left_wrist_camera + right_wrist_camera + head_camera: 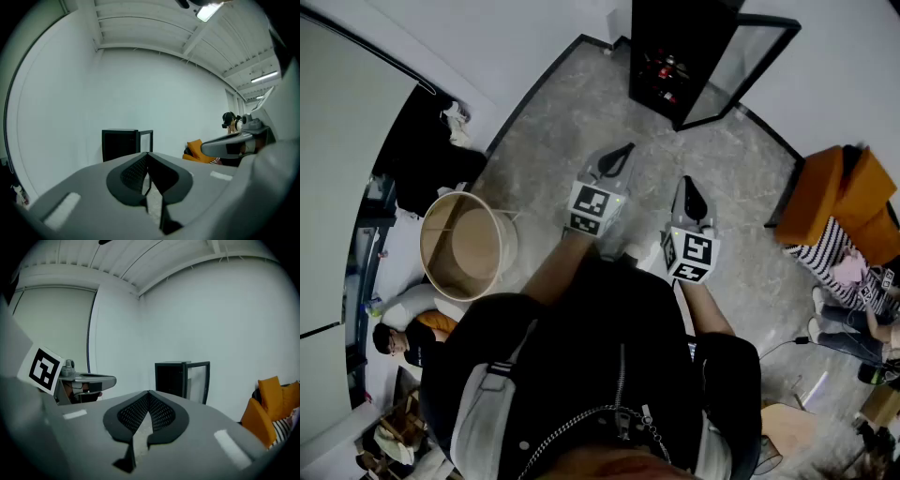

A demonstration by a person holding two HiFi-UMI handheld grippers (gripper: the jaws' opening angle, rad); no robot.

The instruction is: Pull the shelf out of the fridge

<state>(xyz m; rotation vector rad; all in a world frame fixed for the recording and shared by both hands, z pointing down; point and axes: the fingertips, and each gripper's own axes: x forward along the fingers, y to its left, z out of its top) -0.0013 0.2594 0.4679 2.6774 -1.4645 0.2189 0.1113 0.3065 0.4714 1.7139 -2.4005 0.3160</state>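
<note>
Standing well back from the fridge [675, 56] at top centre, left gripper [619, 157] and right gripper [688, 195] closed empty; approach comes next.

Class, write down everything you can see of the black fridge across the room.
The fridge is a black cabinet standing upright on the grey speckled floor by the white wall. Its glass-panelled, black-framed door hangs wide open. Reddish items show dimly inside. Nothing else visibly touches it.
</note>
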